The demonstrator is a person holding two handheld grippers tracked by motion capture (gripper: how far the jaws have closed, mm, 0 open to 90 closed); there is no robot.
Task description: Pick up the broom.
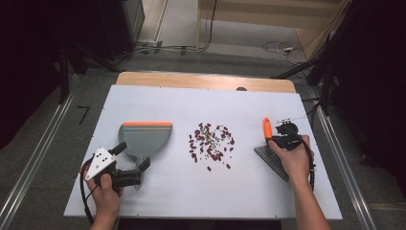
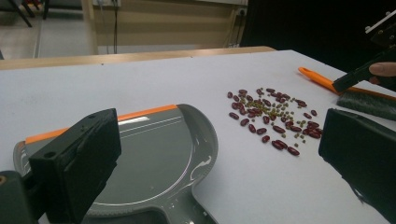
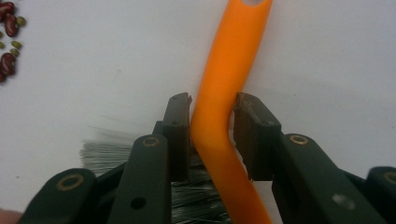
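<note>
Gripping step: I have the right gripper (image 3: 212, 119) closed narrow around the brush handle (image 3: 224, 88), both pads against the orange stem just above the bend; I judge the hold good if I keep it square so the stem cannot twist.
Left gripper (image 1: 135, 165): jaws wide with nothing clamped, sitting at about 7 o'clock on the table over the stub handle of the dustpan (image 1: 143, 139); I should close on that stub before any sweeping starts.
Brush bristles (image 1: 273, 160): lying flat at about 4 o'clock, under my right hand (image 1: 294, 158); I would lift slightly before dragging so they do not splay.
Beans (image 1: 210, 141): a loose scatter of red and small green ones at the centre, between pan and brush, apart from both.
Sweep line: from 3 o'clock toward 9 o'clock, into the pan's orange lip (image 1: 147, 124), which faces 12 o'clock, so I judge the pan needs turning toward the pile first.
Open room: wide bare white table (image 1: 201, 103) beyond the beans toward 12 o'clock.
Edges: right edge lies near the brush; I would avoid any backswing that way.
</note>
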